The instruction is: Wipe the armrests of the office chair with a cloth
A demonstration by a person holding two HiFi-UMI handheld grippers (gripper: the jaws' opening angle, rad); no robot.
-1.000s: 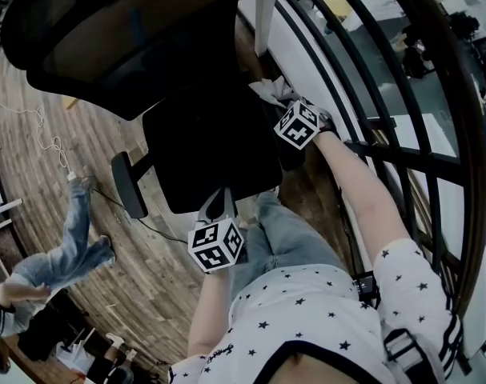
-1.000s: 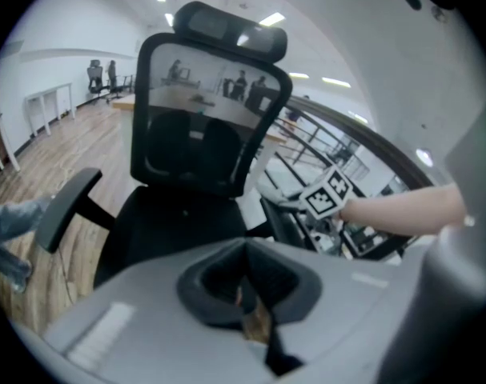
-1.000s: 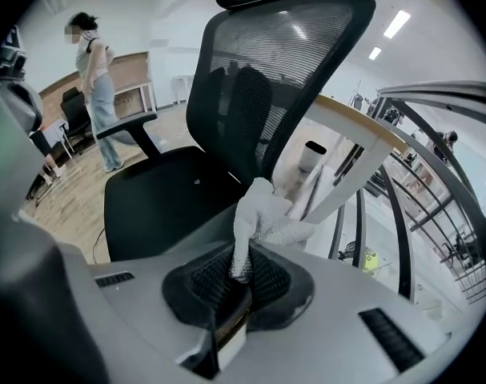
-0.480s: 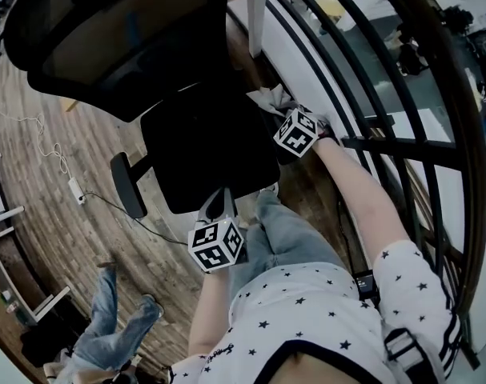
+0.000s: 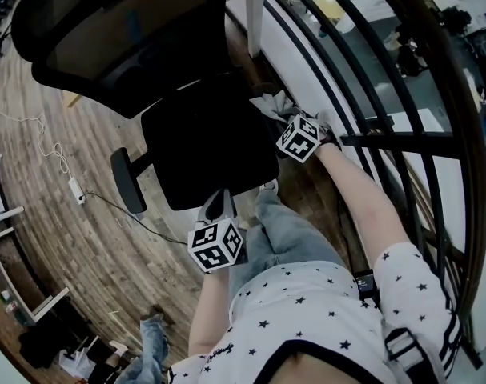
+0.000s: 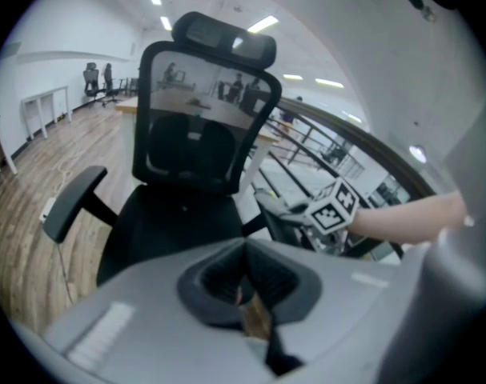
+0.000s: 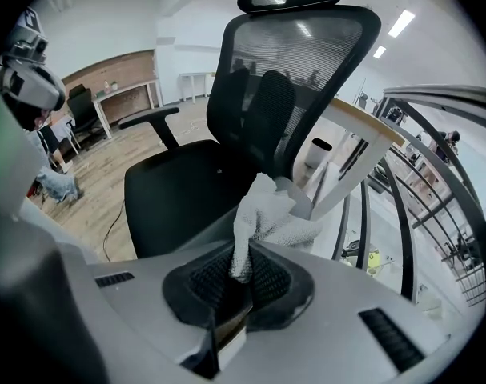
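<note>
The black office chair's seat [image 5: 206, 146] fills the middle of the head view, with its mesh backrest [image 5: 114, 38] above. A crumpled white cloth [image 5: 271, 102] lies on the chair's right armrest, and my right gripper [image 5: 287, 118] is shut on it. In the right gripper view the cloth [image 7: 267, 214] sticks out from between the pads, over the grey armrest pad [image 7: 300, 200]. The other armrest [image 5: 128, 190] is bare. My left gripper [image 5: 218, 205] hovers at the seat's front edge, shut, with nothing in it.
A black metal railing [image 5: 387, 142] runs close along the right of the chair. A white table leg [image 5: 255, 22] stands behind the seat. A cable and power strip [image 5: 74, 189] lie on the wood floor at left. A walking person's feet [image 5: 150, 326] show at bottom left.
The right gripper has slid the cloth a little along the armrest towards me. The left gripper has stayed still. The person walking at left has moved down, almost out of view.
</note>
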